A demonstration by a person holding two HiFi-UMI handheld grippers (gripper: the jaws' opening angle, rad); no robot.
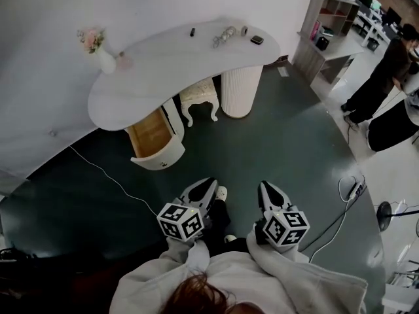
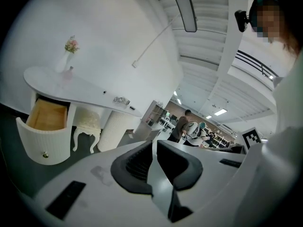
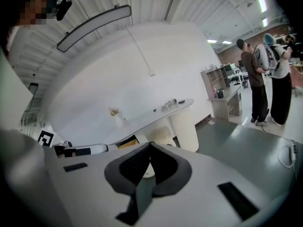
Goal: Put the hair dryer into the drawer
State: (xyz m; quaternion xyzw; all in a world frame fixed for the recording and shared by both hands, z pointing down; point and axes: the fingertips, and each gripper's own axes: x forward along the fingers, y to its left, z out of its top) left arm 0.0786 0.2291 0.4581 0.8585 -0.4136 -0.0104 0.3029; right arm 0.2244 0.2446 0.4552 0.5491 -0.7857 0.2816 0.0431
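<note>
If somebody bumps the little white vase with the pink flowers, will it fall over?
Probably. The vase looks small, and the flowers stick up above it and lean sideways, so it may tip. It stands near the table's end, so it might roll off and break.

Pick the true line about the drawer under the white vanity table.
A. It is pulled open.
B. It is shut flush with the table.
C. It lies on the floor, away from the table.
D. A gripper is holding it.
A: the drawer stands pulled out from under the table, with its wooden inside showing in both the head view and the left gripper view.
</note>
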